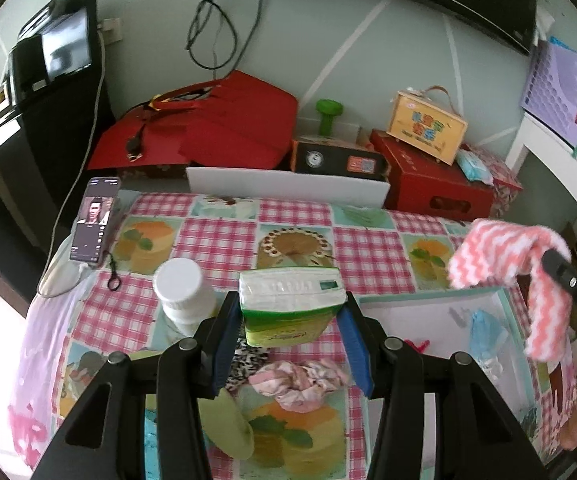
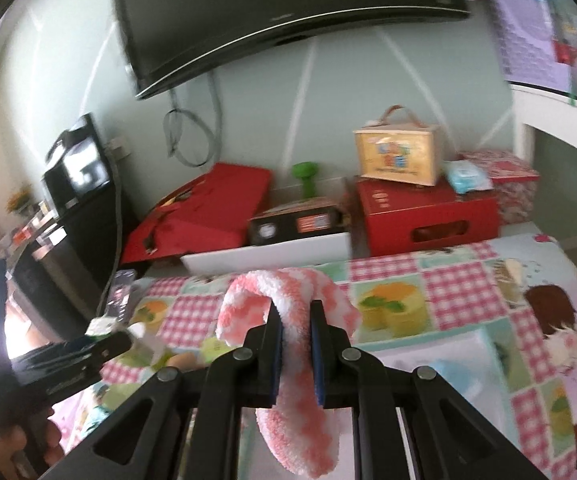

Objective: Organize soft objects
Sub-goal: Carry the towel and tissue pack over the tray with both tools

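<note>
Sock (image 2: 292, 320), pink-white zigzag, clamped between right gripper (image 2: 293, 344) pads, draped over both sides, lifted above the tablecloth (image 2: 448, 280). Left view shows same sock (image 1: 504, 256) hanging over the tray (image 1: 428, 300) at the right. Left gripper (image 1: 291, 316) closed on tissue pack (image 1: 290, 300), green-white, held off the table, pack sits crosswise between the blue pads (image 1: 228, 336). Under it: leopard-print cloth (image 1: 246, 360) and pink scrunchie (image 1: 300, 378) touching each other on the cloth. Tray holds a blue soft item (image 1: 484, 328), blurry, and something red (image 1: 418, 346), can't tell what. White bottle (image 1: 182, 292) upright just left of the left gripper. Green flat piece (image 1: 226, 428) near front edge. Phone (image 1: 94, 220) propped at far left corner, screen on.
</note>
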The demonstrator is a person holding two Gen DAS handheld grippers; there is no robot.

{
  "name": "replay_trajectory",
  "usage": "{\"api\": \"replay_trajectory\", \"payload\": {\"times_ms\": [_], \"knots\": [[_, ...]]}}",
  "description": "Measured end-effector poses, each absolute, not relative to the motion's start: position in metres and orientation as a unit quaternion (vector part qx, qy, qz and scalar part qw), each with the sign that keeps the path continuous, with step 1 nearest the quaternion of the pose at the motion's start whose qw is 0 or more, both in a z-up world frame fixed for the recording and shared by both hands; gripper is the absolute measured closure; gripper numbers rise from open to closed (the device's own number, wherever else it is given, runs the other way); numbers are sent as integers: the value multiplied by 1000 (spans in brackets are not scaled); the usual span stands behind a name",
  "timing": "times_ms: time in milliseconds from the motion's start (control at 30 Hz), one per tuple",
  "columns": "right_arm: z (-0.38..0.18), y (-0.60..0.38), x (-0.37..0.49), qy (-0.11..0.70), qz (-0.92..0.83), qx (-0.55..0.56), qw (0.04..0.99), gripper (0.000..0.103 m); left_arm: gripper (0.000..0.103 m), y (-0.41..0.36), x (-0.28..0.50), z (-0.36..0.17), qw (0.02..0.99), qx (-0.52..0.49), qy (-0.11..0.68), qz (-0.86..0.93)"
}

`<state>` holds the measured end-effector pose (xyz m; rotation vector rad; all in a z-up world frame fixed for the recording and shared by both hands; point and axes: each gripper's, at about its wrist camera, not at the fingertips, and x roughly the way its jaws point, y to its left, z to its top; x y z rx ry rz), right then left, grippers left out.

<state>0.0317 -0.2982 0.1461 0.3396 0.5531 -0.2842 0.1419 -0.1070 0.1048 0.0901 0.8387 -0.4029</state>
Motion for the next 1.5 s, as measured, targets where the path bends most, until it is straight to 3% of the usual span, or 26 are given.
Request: {"api": "replay_trajectory", "payload": {"times_ms": [667,1100,1500], "knots": [[126,-402,-27,289,-311,215,880,90,53,-209,104,60,829,129,450,-305],[105,-400,-9,321,-295,222,872,90,53,-228,112,17,800,146,501,-297],[67,-371,35,383,-235,207,869,89,53,-238,129,-3,808,148,501,-271]]}}
